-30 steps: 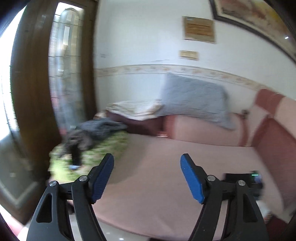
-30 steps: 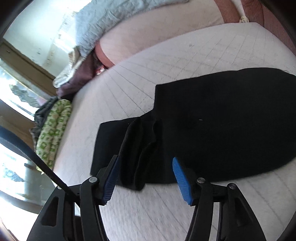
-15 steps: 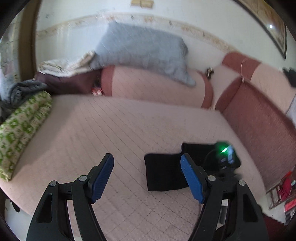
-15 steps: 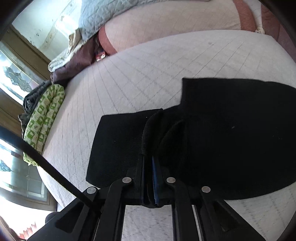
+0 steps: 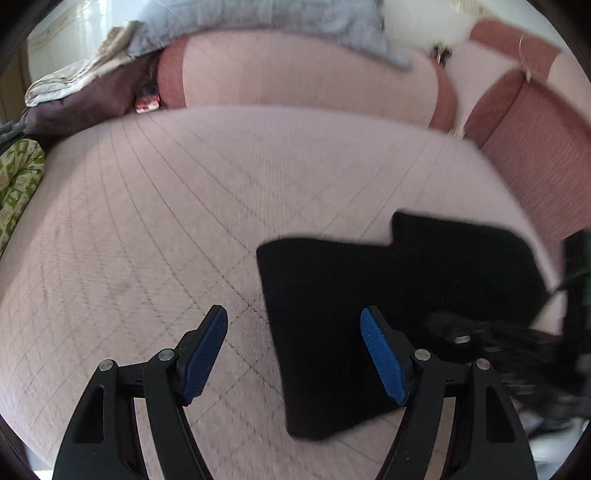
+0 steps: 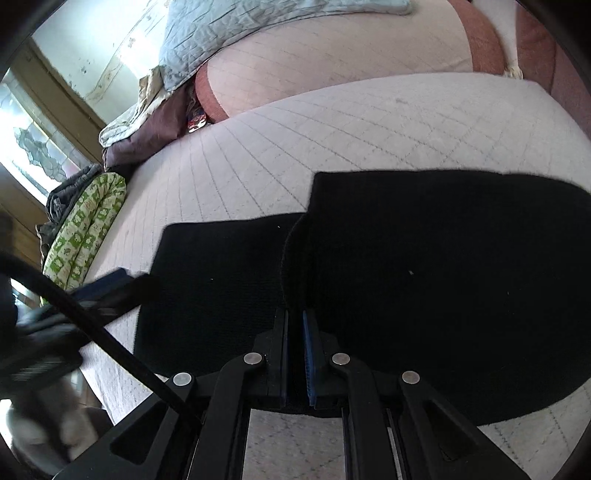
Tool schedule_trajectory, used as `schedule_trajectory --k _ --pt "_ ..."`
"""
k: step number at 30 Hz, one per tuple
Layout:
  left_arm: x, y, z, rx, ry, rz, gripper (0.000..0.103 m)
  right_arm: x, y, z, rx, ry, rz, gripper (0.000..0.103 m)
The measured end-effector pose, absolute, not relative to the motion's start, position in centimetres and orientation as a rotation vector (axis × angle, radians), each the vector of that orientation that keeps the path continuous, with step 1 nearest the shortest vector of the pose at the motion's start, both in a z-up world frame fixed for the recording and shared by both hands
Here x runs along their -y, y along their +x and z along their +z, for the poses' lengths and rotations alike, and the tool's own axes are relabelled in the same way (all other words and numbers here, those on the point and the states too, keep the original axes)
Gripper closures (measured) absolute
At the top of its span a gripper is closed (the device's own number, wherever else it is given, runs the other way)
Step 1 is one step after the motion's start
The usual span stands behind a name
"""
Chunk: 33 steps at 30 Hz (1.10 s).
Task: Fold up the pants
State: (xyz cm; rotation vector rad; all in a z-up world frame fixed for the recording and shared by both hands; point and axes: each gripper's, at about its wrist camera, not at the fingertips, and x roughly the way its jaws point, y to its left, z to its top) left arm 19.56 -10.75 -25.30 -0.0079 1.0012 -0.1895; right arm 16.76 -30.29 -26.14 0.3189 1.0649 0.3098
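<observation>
Your right gripper (image 6: pixel 294 325) is clamped on the black pants (image 6: pixel 424 280) at the mattress's (image 5: pixel 184 206) near edge. Your left gripper (image 5: pixel 293 341) hangs open over their end, gripping nothing

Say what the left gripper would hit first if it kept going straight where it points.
Probably the near left edge of the black pants, or the quilted cover just beside it; the open left gripper straddles that edge, and depth is unclear.

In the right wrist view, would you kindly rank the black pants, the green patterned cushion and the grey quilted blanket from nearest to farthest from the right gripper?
1. Black pants: clamped in the right gripper.
2. Green patterned cushion: far left, at the mattress edge.
3. Grey quilted blanket: top, over the backrest.
</observation>
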Motion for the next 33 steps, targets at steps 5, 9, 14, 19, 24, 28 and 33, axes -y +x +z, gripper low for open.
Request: schedule_trajectory --k 5,9,14,19,24,28,33 --pt "10.3 20.6 -28.3 -1.034 -0.082 -0.205 0.023 33.1 16.9 -28.2 -1.052 0.454 0.354 0.093" --pt "9.1 21.3 -27.8 -1.082 -0.139 -0.194 0.018 34.8 16.7 -28.6 -1.041 0.569 0.431 0.087" --pt "10.5 20.0 -21.2 -0.959 -0.083 -0.239 0.031 38.8 13.2 -24.0 -0.923 0.572 0.398 0.066" --pt "16.9 19.8 -16.6 -0.875 0.006 -0.378 0.030 46.0 8.4 -22.2 -0.818 0.612 0.189 0.056" --pt "26.2 21.4 -16.6 -0.899 0.137 -0.493 0.030 51.0 5.3 -23.3 -0.804 0.675 -0.041 0.056" --pt "34.5 22.4 -18.3 -0.956 0.242 -0.578 0.030 52.9 5.0 -24.9 -0.841 0.696 -0.114 0.056" --pt "41.8 23.2 -20.7 -0.996 0.359 -0.637 0.030 53.7 5.3 -25.6 -0.857 0.705 -0.137 0.056"
